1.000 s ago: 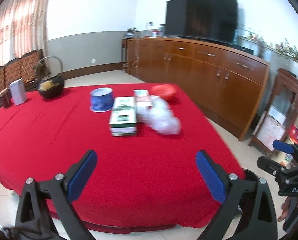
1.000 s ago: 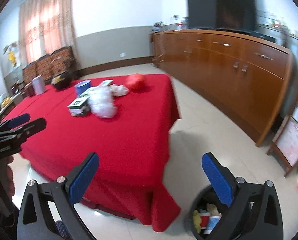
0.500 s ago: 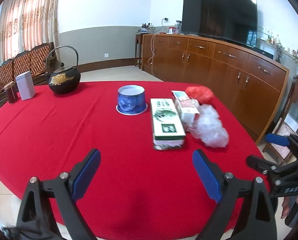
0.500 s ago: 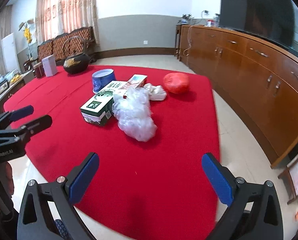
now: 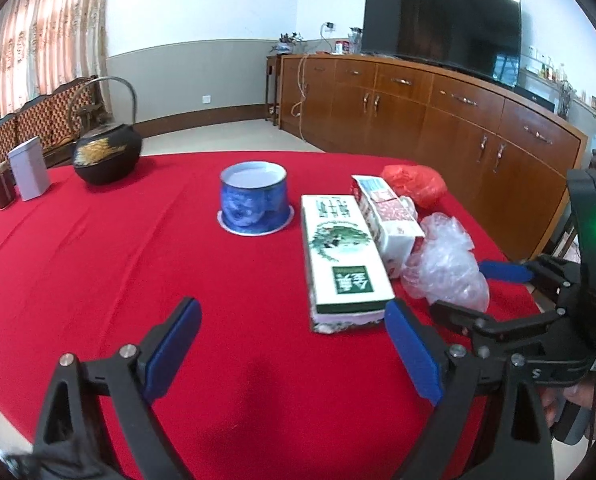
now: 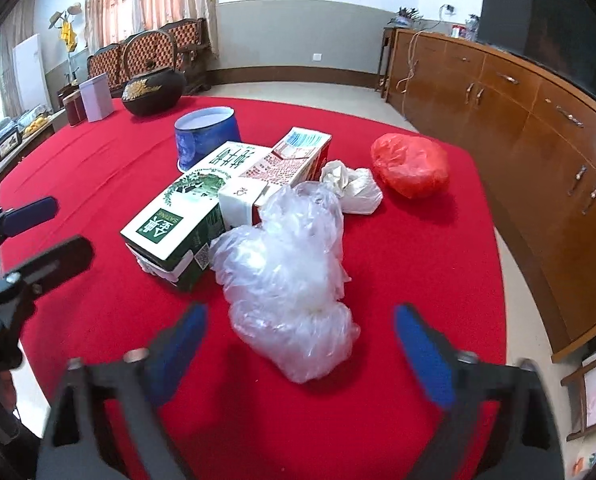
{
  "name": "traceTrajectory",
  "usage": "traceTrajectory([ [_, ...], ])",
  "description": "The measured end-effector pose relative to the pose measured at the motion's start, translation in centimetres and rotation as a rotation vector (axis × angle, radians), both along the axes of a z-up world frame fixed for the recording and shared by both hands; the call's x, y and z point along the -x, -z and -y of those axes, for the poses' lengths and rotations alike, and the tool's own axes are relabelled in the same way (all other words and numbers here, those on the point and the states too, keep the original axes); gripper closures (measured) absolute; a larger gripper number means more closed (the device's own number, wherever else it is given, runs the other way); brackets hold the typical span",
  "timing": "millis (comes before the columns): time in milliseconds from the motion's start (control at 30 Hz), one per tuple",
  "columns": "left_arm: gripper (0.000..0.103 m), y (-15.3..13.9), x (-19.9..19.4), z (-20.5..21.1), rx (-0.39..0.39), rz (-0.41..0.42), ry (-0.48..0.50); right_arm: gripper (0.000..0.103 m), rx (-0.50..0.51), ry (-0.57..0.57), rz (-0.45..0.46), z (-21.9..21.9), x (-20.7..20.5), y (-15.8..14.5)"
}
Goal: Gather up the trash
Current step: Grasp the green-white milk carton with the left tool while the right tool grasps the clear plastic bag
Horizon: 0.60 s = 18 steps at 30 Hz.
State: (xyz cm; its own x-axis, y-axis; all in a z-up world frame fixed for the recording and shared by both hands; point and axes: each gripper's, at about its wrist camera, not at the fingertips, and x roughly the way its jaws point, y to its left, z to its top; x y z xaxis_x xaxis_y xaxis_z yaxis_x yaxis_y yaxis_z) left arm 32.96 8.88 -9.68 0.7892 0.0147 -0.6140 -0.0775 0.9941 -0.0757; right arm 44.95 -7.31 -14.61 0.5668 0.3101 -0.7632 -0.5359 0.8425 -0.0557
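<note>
left gripper (image 5: 294, 344) jaws wide, nothing between them, over red tablecloth (image 5: 138, 264) just short of green-and-white carton (image 5: 339, 256); red-and-white carton (image 5: 385, 216) touching its right side; right gripper (image 6: 299, 346) jaws have just been closing, not yet pinching clear plastic bag (image 6: 290, 276) ahead of them; red bag (image 6: 409, 166) far right

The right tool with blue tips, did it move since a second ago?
Yes. The right tool came in over the red tablecloth toward the crumpled clear plastic bag, its jaws just closing, nothing gripped.
</note>
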Motion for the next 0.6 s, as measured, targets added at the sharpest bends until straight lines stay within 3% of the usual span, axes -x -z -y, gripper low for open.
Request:
traceTrajectory([
  [33, 0.009, 0.1, -0.4, 0.3, 0.0, -0.004, 0.005, 0.045, -0.002, 0.001, -0.009, 0.4, 0.0, 0.1],
  [67, 0.009, 0.2, -0.7, 0.7, 0.0, -0.007, 0.011, 0.047, -0.005, 0.007, -0.01, 0.8, -0.1, 0.1],
  [400, 0.009, 1.1, -4.0, 2.6, -0.016, -0.074, 0.028, 0.05, -0.061, 0.129, 0.007, 6.0, -1.3, -0.6],
  [600, 0.022, 2.1, -5.6, 2.7, -0.025, -0.15, 0.033, 0.05, -0.06, 0.142, -0.002, 5.9, -2.0, -0.7],
])
